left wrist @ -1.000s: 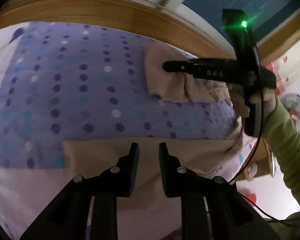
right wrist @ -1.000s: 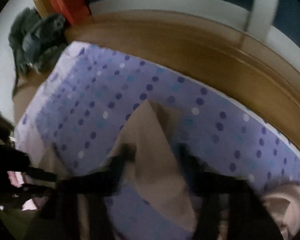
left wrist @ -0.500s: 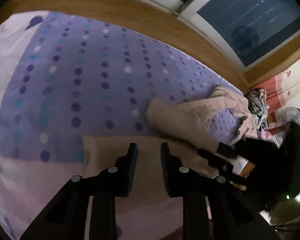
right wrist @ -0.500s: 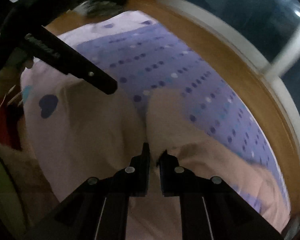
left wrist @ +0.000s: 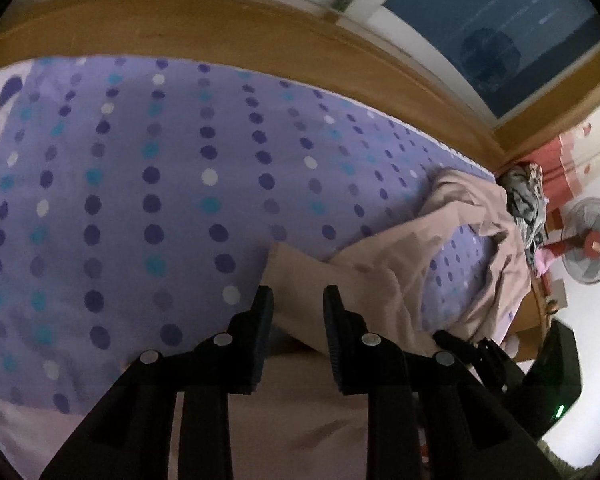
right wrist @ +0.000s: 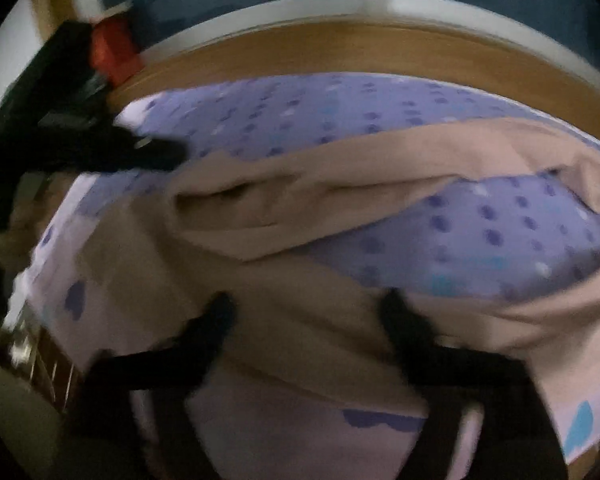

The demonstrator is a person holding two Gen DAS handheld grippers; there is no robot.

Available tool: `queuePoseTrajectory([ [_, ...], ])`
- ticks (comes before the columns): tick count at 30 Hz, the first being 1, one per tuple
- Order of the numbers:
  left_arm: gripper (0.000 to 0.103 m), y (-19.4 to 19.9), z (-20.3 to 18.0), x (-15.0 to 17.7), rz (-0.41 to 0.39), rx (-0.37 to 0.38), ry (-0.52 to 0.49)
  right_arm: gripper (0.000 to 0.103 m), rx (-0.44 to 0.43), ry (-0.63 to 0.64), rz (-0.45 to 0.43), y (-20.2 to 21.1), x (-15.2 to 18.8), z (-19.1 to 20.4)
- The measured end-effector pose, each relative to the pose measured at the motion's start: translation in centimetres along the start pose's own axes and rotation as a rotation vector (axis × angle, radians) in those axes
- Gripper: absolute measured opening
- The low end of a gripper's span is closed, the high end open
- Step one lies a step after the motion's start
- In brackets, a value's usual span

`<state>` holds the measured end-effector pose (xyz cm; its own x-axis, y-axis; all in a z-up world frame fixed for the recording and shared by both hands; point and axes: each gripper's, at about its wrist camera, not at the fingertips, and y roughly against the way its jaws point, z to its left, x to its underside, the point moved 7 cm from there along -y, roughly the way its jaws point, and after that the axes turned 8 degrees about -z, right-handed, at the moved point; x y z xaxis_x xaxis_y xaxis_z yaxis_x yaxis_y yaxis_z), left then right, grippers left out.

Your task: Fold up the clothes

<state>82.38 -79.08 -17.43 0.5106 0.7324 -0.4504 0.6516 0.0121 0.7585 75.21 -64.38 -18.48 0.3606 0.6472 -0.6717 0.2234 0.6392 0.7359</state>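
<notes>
Beige garment sprawls over dotted sheet; left tool part-open, empty; right tool opening, empty.

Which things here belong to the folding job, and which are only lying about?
Job:
- beige garment
- left gripper
- right gripper, jaws opening

Lying about:
- grey clothes pile
- fan
- red box
- dotted bedsheet

My right wrist view is motion-blurred; my right gripper fingers smear. My left gripper hides the beige garment edge beneath it. The fan is cut by the frame rim.
</notes>
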Motion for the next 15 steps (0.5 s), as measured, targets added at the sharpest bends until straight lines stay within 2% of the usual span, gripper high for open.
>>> queuePoseTrajectory([
  [2,0.025,-0.4,0.4,0.0,0.005,-0.017,0.007,0.085,0.027,0.068,0.021,-0.2,-0.1,0.6],
  [5,0.025,-0.6,0.9,0.0,0.014,-0.026,0.022,0.079,-0.011,0.035,0.029,0.4,-1.4,-0.5],
  [7,0.025,-0.5,1.2,0.1,0.013,-0.029,0.034,0.079,-0.084,-0.018,0.026,1.1,-3.1,-1.6],
  [11,0.025,0.0,1.7,0.7,0.013,-0.034,0.06,0.079,-0.34,-0.215,0.058,0.2,-5.6,-1.8],
  [13,0.025,0.4,2.1,1.1,0.011,-0.03,0.071,0.072,-0.374,-0.187,0.078,-1.2,-6.0,-0.3],
  [15,0.025,0.9,2.7,1.6,0.012,-0.033,0.089,0.061,-0.374,-0.087,0.096,-2.4,-5.9,2.2],
])
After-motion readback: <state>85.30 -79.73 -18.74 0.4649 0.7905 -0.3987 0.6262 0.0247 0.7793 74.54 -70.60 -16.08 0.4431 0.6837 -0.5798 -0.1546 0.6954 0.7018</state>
